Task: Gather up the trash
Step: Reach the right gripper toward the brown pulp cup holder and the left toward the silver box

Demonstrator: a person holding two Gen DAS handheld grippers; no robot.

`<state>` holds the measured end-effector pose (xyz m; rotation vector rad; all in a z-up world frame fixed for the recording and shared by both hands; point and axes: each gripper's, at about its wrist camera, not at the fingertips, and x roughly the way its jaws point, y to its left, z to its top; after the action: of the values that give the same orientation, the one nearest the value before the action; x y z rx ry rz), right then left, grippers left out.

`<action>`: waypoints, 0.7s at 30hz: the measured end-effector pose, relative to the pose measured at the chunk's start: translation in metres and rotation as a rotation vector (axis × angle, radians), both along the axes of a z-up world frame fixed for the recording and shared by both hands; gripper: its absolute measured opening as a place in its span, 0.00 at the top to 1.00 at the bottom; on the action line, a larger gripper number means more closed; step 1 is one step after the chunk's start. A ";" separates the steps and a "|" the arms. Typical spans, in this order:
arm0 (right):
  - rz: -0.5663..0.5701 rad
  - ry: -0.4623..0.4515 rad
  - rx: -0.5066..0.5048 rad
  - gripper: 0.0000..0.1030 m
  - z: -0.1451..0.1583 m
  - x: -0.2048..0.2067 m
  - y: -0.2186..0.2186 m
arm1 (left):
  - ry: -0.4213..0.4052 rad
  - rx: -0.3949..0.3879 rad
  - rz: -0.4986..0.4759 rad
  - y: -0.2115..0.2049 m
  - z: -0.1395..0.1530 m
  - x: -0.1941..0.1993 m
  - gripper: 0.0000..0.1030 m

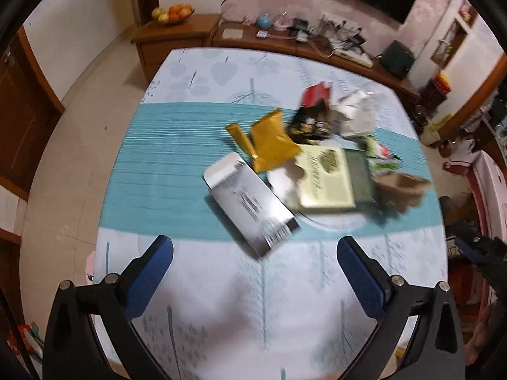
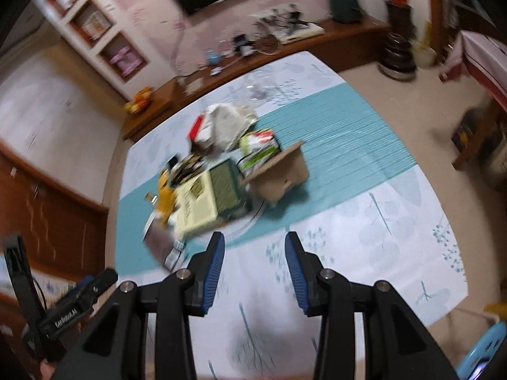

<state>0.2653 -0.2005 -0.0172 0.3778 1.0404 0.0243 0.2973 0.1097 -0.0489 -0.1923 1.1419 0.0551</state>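
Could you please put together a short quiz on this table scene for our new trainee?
1. True or false: the left gripper holds the long silver-grey carton.
2. Which item lies nearest the left gripper? A) brown moulded-pulp tray B) long silver-grey carton C) yellow padded envelope
3. Fill in: the pale cream and green flat box lies on the ____ band of the leaf-print tablecloth.

Key:
1. False; its jaws are wide open and empty.
2. B.
3. Teal.

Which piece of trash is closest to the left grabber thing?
The silver-grey box: its corner pokes out of the pile toward the open left hand-held gripper. The yellow packet and cream box lie farther back.
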 end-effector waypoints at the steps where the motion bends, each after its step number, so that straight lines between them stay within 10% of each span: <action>1: -0.036 0.010 0.004 0.61 -0.005 0.014 -0.002 | 0.017 0.007 0.005 0.003 -0.008 0.011 0.01; 21: -0.201 0.211 -0.044 0.61 -0.085 0.091 -0.008 | 0.176 0.160 0.088 0.008 -0.097 0.087 0.00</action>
<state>0.3567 -0.2085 -0.1025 0.4501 1.2040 -0.2223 0.3843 0.1176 -0.1463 -0.0969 1.2983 0.2449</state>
